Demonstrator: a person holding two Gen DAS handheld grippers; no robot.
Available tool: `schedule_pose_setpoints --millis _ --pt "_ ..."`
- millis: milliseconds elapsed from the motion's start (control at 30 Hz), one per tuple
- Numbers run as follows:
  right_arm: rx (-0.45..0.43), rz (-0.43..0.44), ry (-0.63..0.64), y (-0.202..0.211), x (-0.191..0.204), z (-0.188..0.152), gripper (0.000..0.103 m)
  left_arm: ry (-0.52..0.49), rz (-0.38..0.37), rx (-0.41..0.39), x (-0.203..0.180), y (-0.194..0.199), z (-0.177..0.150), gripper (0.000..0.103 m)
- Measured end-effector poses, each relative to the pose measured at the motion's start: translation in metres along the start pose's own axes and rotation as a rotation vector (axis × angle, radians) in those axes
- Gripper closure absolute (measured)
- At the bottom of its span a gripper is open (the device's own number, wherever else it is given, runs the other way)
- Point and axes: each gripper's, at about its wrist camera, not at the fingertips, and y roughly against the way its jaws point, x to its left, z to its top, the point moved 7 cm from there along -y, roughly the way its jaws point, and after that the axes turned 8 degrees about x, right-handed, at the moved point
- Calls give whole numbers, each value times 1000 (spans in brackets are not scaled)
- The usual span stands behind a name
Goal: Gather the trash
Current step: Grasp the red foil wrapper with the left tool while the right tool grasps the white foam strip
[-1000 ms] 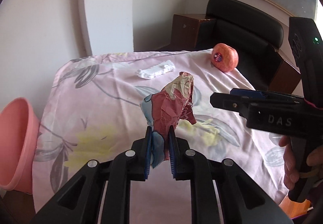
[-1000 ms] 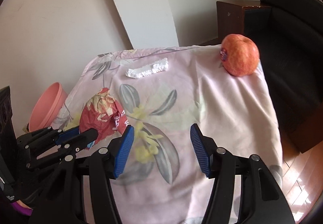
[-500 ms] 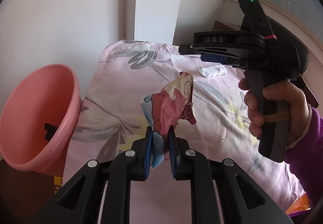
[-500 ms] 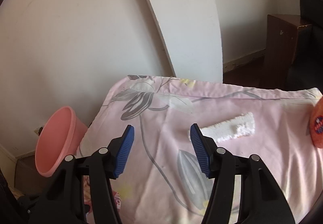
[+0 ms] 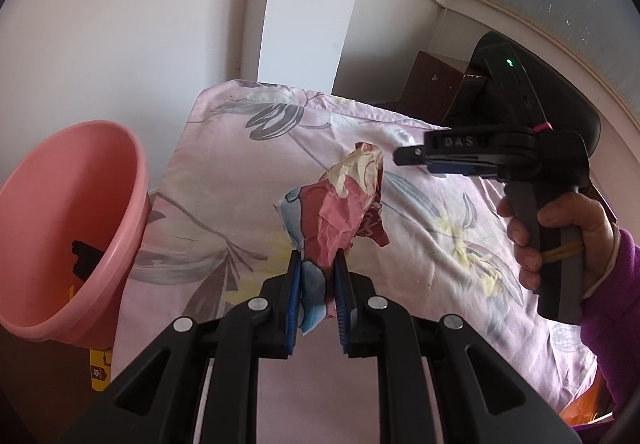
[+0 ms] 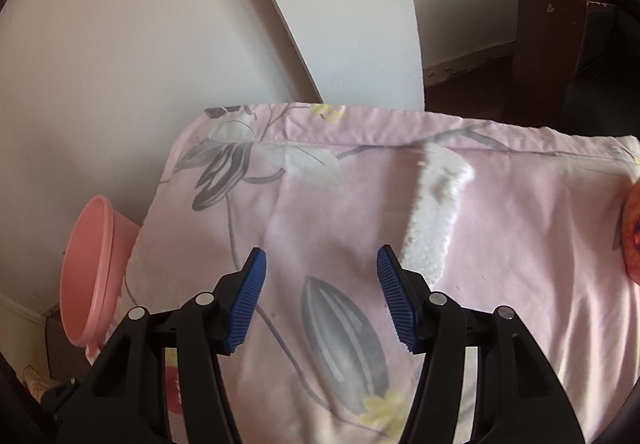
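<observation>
1. Blue ribbed pads on the left gripper (image 5: 316,298) pinch the wrapper (image 5: 340,220) by its lower end, jaws narrow; the wrapper stands up above the cloth (image 5: 224,172), clear of it.
2. Right gripper (image 6: 320,298) has its jaws wide w/ nothing between them, hovering over the cloth; the foam strip (image 6: 434,220) lies just beyond its right pad, not yet touched.
3. Bin (image 5: 64,228) sits off the cloth's left edge, beside the left gripper; something dark is already inside (can't tell what).
4. Progress, as I judge it: wrapper picked up but not yet dropped in; foam strip left to grab. Orange fruit (image 6: 632,232) at the right edge prob. isn't trash.
5. Materials:
   - wrapper: thin crinkled film, red w/ cream and light blue patches, crumpled to a ragged cone; should be light and springy.
   - foam strip: white, crumbly-looking, long and flat; may break if squeezed hard.
   - bin: smooth pink plastic, round, flared rim, tilted toward the cloth.
   - cloth: soft pink floral fabric, slightly wrinkled, hemmed far edge.
6. A hand (image 5: 560,232) w/ purple sleeve holds the right gripper's handle.
</observation>
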Motion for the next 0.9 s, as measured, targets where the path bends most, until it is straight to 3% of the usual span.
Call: schedule_pose_setpoints --millis 67,167,267,367,467,600,800,833,867,900 --pt "-8 -30 -16 9 -16 -13 44 -3 -6 0 -1 -1 0 89" --pt "-55 4 -5 26 -25 -25 44 -5 -9 1 -2 -2 0 89" --pt "-130 -55 74 38 -21 -21 44 -6 -8 4 -1 -4 0 89" --pt "-150 -112 159 35 -19 -8 45 -8 -5 5 -1 -4 0 89" --pt "-119 -177 236 20 -25 1 45 -5 -2 5 0 -3 0 89" --pt "-64 -148 258 2 -32 1 44 0 2 9 1 -4 0 88" --pt "-72 -110 240 -3 -35 0 45 -8 7 10 -2 -6 -1 88" --pt "-79 -106 239 -2 -34 -1 48 -8 9 10 -2 -6 -1 88" --pt "-85 -107 241 1 -33 -3 61 -8 10 9 -3 -6 0 88" --pt "-88 -112 242 1 -33 -5 66 -10 13 8 -3 -6 -1 88"
